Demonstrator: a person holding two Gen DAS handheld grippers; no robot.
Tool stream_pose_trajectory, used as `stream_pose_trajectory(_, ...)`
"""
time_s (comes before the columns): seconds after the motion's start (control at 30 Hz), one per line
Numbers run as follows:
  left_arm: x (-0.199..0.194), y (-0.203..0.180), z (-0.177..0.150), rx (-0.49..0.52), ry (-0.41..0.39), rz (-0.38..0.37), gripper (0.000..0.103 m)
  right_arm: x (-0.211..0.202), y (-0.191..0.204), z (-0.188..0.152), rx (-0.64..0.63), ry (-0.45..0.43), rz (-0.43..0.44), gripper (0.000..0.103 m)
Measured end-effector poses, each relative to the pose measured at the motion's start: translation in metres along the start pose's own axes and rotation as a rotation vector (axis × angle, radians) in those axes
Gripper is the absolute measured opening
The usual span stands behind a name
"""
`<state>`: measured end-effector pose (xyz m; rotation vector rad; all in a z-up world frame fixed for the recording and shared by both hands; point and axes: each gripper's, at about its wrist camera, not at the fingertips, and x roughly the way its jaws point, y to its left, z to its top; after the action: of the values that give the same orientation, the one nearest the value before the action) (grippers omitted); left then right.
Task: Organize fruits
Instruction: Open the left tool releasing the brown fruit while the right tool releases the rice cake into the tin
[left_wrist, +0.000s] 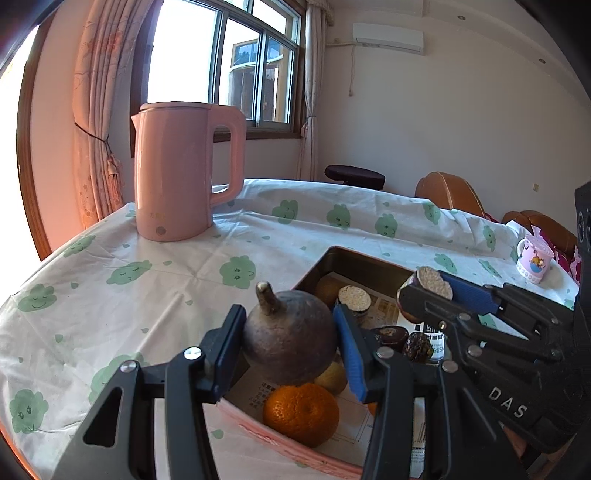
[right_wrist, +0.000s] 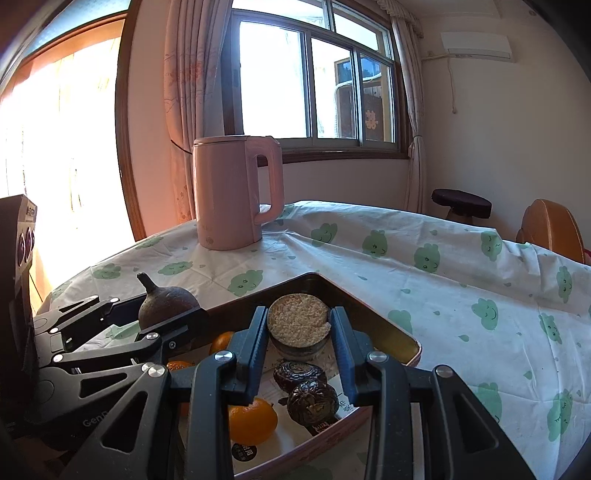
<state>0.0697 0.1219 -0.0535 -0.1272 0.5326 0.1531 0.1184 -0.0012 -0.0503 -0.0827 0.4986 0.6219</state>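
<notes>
We have both hand-held grippers over the pink-rimmed tray (left_wrist: 280, 439) on the cloud-print surface (left_wrist: 155, 280), each with something in it. Our left hand-held gripper (left_wrist: 291, 343) is closed around a dark, round, stemmed fruit (left_wrist: 290, 338), its blue pads pressing the fruit's widest part, lifted above the tray's near corner. Our right hand-held gripper (right_wrist: 298, 332) has its jaws drawn in on a short cut cylinder with a pale, grainy top (right_wrist: 298, 320), probably a piece of sugarcane, held over the tray's middle.

The remaining fruits lie in the tray: an orange (left_wrist: 301, 413) directly under the round fruit, a second cut piece (left_wrist: 354, 299) toward the far wall, two wrinkled dark dried fruits (right_wrist: 303, 387) near the right gripper, and more oranges (right_wrist: 251, 421) on the paper lining.

The risks, as we judge them:
- The round fruit is smooth and curved, gripped on two narrow lines; any tilt could roll it out onto the orange below.
- The two grippers are close together, so moving either sideways could make them collide.
- The cut piece is held near its top; it could pivot and slip.
- The pink kettle (left_wrist: 177, 170) stands well apart, so it is little threat.
</notes>
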Motion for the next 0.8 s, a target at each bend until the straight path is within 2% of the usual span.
stream_pose_trajectory(0.1, -0.005, -0.001, 0.000, 0.007, -0.024, 0.008, 0.055, 0.008, 0.001, -0.003, -0.003, 0.035, 0.014, 0.036)
stream_pose_trajectory(0.27, -0.004, 0.001, 0.000, 0.002, -0.023, 0.013, 0.058, 0.010, 0.001, -0.003, 0.002, 0.041, 0.018, 0.036)
stream_pose_trajectory(0.33, -0.005, 0.001, 0.000, 0.001, -0.030, 0.018, 0.060, 0.010, 0.000, -0.004, 0.009, 0.040, 0.010, 0.039)
stream_pose_trajectory(0.4, -0.007, 0.001, -0.001, 0.001, -0.041, 0.022, 0.065, 0.008, -0.003, -0.004, 0.022, 0.034, -0.004, 0.046)
stream_pose_trajectory(0.5, -0.012, 0.001, -0.001, -0.001, -0.065, 0.018, 0.073, 0.001, -0.007, -0.006, 0.033, 0.016, -0.027, 0.050)
stream_pose_trajectory(0.57, -0.016, 0.001, -0.002, -0.007, -0.086, 0.008, 0.076, -0.007, -0.010, -0.007, 0.040, -0.008, -0.063, 0.060)
stream_pose_trajectory(0.67, -0.021, -0.001, -0.002, -0.009, -0.117, 0.007, 0.077, -0.022, -0.014, -0.010, 0.036, -0.054, -0.112, 0.068)
stream_pose_trajectory(0.8, -0.021, -0.002, -0.001, -0.014, -0.129, 0.011, 0.077, -0.036, -0.015, -0.014, 0.007, -0.095, -0.178, 0.071)
